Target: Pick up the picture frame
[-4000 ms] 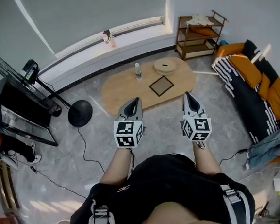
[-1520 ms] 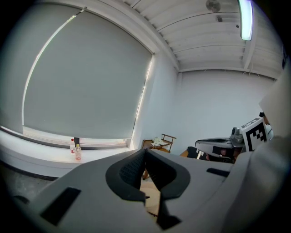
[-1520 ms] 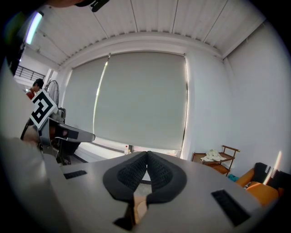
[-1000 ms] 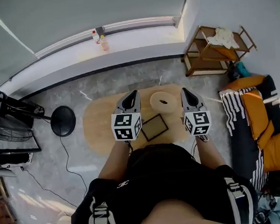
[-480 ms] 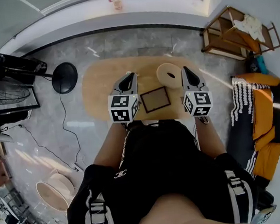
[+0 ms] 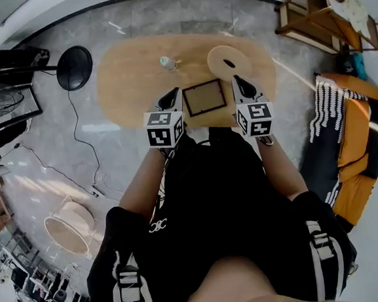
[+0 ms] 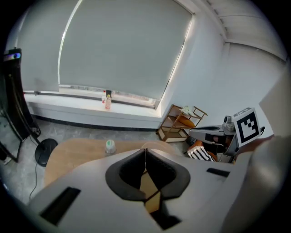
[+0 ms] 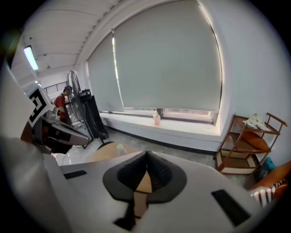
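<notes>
Picture frame (image 6: 204, 98) lies flat between your tools: left gripper (image 6: 173, 94) just beside its left edge, right gripper (image 6: 237, 82) beside its right; both closed, empty.

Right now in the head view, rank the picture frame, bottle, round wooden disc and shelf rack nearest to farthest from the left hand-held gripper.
From the left hand-held gripper:
1. Picture frame, just to its right.
2. Bottle, beyond it on the table.
3. Round wooden disc, table's far right.
4. Shelf rack, off the table, upper right.
</notes>
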`<action>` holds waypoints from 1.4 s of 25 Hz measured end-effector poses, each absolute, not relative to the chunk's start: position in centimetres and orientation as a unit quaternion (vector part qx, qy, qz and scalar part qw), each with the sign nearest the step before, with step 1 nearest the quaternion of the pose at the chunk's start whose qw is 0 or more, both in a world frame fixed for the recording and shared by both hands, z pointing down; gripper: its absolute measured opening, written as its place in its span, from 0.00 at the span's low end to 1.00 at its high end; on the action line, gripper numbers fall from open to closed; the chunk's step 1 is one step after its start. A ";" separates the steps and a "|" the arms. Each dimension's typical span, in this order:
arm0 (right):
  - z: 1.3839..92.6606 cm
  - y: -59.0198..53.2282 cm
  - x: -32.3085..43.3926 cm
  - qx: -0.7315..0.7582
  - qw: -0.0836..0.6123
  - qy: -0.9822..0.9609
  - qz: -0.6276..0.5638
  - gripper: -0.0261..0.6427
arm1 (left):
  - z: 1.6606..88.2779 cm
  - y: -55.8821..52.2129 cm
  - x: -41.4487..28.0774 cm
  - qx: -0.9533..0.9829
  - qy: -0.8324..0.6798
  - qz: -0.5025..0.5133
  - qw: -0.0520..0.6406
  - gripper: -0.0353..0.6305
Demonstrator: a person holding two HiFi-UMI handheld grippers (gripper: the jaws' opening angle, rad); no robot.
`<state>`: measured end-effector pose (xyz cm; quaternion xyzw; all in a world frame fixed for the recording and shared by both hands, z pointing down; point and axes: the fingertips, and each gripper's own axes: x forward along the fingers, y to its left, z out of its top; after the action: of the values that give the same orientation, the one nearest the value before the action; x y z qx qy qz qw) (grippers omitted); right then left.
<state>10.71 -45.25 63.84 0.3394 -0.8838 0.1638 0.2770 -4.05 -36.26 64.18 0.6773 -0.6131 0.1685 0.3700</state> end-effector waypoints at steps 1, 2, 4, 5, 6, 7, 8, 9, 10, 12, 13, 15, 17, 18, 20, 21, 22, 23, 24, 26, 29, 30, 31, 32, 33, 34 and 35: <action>65.2 -44.8 10.9 0.334 0.292 -0.881 0.167 0.06 | 65.8 -35.6 -3.8 0.671 -0.609 0.174 0.386 0.09; 66.4 -44.3 11.2 0.329 0.307 -0.877 0.170 0.06 | 67.6 -34.9 -3.6 0.664 -0.604 0.180 0.403 0.09; 69.1 -43.6 11.9 0.324 0.338 -0.866 0.177 0.06 | 70.9 -33.3 -3.4 0.648 -0.595 0.196 0.433 0.09; 70.4 -43.3 12.3 0.321 0.352 -0.860 0.183 0.06 | 72.5 -32.6 -3.5 0.639 -0.593 0.204 0.446 0.09; 71.7 -43.0 12.5 0.317 0.366 -0.854 0.192 0.06 | 73.9 -32.0 -3.5 0.631 -0.590 0.208 0.458 0.09; 73.0 -42.5 12.7 0.309 0.377 -0.849 0.204 0.07 | 75.0 -31.5 -3.5 0.624 -0.588 0.208 0.471 0.09; 74.2 -42.0 12.8 0.299 0.386 -0.845 0.218 0.16 | 76.0 -31.1 -3.5 0.619 -0.586 0.203 0.483 0.14; 75.3 -41.5 12.9 0.289 0.394 -0.841 0.232 0.22 | 76.7 -30.8 -3.3 0.614 -0.584 0.194 0.495 0.28; 76.3 -41.1 13.0 0.282 0.402 -0.837 0.243 0.26 | 77.4 -30.6 -3.1 0.608 -0.582 0.184 0.507 0.37; 78.0 -40.7 13.7 0.280 0.417 -0.827 0.253 0.31 | 78.6 -30.2 -2.9 0.596 -0.584 0.169 0.525 0.38; 78.9 -40.6 14.0 0.282 0.424 -0.822 0.256 0.31 | 79.3 -30.0 -2.8 0.589 -0.586 0.168 0.530 0.38; 80.5 -40.6 14.4 0.285 0.434 -0.813 0.265 0.31 | 80.6 -29.8 -2.9 0.581 -0.590 0.175 0.533 0.39; 82.0 -40.6 14.5 0.286 0.438 -0.807 0.276 0.31 | 81.8 -29.9 -2.8 0.579 -0.588 0.185 0.533 0.39; 82.7 -40.6 14.6 0.285 0.439 -0.805 0.281 0.31 | 82.5 -29.9 -2.7 0.578 -0.587 0.190 0.535 0.39; 83.9 -40.7 14.6 0.283 0.440 -0.801 0.291 0.31 | 83.8 -29.9 -2.4 0.575 -0.583 0.198 0.539 0.39; 84.6 -40.8 14.5 0.283 0.440 -0.799 0.297 0.31 | 84.5 -30.0 -2.4 0.573 -0.581 0.202 0.542 0.39; 85.4 -40.9 14.4 0.283 0.441 -0.796 0.302 0.30 | 85.3 -30.1 -2.4 0.570 -0.580 0.205 0.544 0.39; 86.2 -41.0 14.3 0.284 0.441 -0.793 0.309 0.29 | 86.1 -30.3 -2.5 0.567 -0.580 0.207 0.547 0.39; 87.0 -41.2 14.2 0.284 0.443 -0.790 0.315 0.29 | 87.0 -30.4 -2.6 0.563 -0.579 0.210 0.551 0.39; 89.2 -41.8 14.0 0.284 0.446 -0.784 0.325 0.29 | 89.4 -30.7 -2.8 0.553 -0.576 0.214 0.563 0.39; 93.3 -42.4 13.7 0.279 0.457 -0.775 0.336 0.29 | 93.9 -30.7 -2.8 0.533 -0.570 0.222 0.585 0.39; 94.8 -42.4 13.8 0.276 0.463 -0.771 0.339 0.29 | 95.3 -30.6 -2.6 0.527 -0.569 0.224 0.591 0.39; 96.2 -42.4 13.9 0.272 0.469 -0.768 0.342 0.29 | 96.6 -30.5 -2.3 0.521 -0.568 0.225 0.596 0.39; 97.7 -42.5 14.2 0.269 0.474 -0.764 0.345 0.29 | 98.0 -30.6 -1.9 0.515 -0.569 0.224 0.600 0.39; 99.0 -42.7 14.4 0.269 0.477 -0.760 0.350 0.29 | 99.3 -30.7 -1.6 0.511 -0.570 0.223 0.604 0.39; 100.3 -42.9 14.6 0.270 0.478 -0.756 0.356 0.29 | 100.5 -30.8 -1.4 0.506 -0.571 0.220 0.608 0.39; 101.6 -43.0 14.8 0.271 0.479 -0.752 0.362 0.29 | 101.5 -31.0 -1.1 0.503 -0.570 0.218 0.612 0.39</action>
<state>14.79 -43.04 101.56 0.2710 -0.7524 0.3623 0.4788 -1.14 -30.97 101.54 0.5030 -0.5704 0.2181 0.6116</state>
